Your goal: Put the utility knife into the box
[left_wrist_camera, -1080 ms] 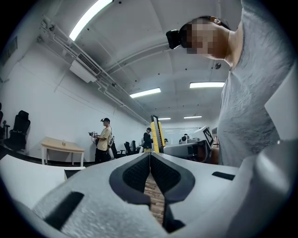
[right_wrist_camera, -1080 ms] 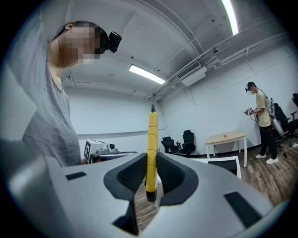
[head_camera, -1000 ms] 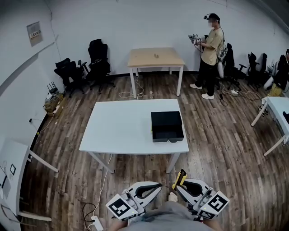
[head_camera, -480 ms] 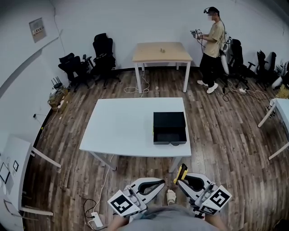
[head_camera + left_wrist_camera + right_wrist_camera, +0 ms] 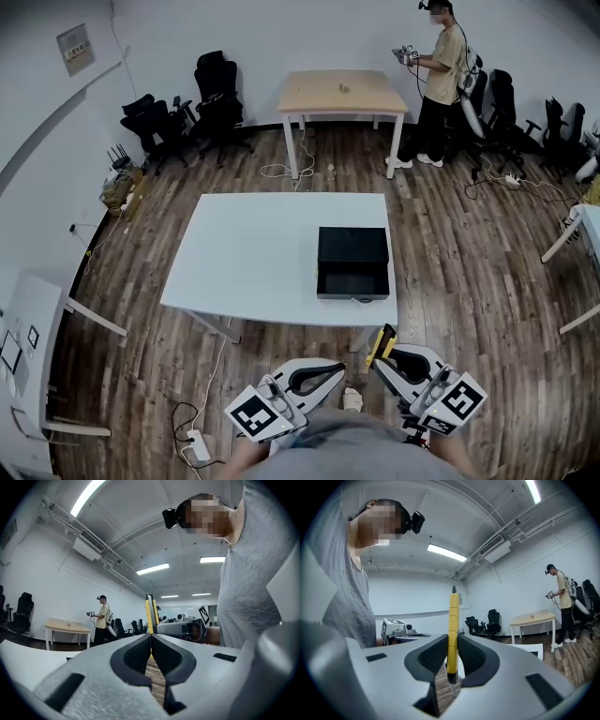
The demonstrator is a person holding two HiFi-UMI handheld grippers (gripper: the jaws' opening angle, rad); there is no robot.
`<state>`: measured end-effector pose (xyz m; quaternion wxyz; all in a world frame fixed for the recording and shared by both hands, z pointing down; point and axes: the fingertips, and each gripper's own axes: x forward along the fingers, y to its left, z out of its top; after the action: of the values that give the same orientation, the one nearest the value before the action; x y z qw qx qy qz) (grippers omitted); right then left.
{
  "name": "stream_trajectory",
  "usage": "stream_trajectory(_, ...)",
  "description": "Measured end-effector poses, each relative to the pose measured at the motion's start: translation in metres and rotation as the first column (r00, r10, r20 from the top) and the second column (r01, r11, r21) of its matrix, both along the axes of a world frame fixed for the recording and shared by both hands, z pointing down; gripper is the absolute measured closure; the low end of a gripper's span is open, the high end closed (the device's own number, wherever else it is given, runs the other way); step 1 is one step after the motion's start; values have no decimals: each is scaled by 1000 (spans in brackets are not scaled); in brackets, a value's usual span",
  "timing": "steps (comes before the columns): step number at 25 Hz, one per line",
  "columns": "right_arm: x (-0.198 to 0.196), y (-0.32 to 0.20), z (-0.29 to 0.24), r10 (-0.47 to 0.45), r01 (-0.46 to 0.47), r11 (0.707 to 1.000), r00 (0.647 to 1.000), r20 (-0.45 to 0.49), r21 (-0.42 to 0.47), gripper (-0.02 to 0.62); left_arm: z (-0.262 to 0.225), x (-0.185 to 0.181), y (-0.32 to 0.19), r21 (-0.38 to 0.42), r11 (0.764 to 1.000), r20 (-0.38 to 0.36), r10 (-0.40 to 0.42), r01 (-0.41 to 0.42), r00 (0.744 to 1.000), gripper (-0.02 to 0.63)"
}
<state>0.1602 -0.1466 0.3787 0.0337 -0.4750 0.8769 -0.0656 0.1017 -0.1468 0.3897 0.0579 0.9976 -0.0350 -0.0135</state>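
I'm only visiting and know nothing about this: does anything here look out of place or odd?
Nothing looks damaged or spilled. The black box on the white table has its drawer pulled open, and the yellow utility knife is clamped in the right hand-held gripper, off the table.

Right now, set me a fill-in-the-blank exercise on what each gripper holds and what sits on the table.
1. The right gripper has its jaws shut on a yellow ____.
2. The left gripper has its jaws together and holds ____.
3. On the white table stands a black ____.

Missing words: utility knife; nothing; box.
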Motion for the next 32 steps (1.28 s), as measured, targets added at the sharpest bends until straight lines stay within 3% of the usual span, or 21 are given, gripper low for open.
stream_trajectory(19, 40, -87, 10, -137, 132, 990, 967, -216, -39, 514, 13, 19, -39, -43, 993, 2, -108, 108, 994, 588)
stream_trajectory(32, 50, -139, 38, -210, 187, 976, 943, -258, -109, 514, 25, 18, -59, -68, 985, 40, -158, 160, 987, 588)
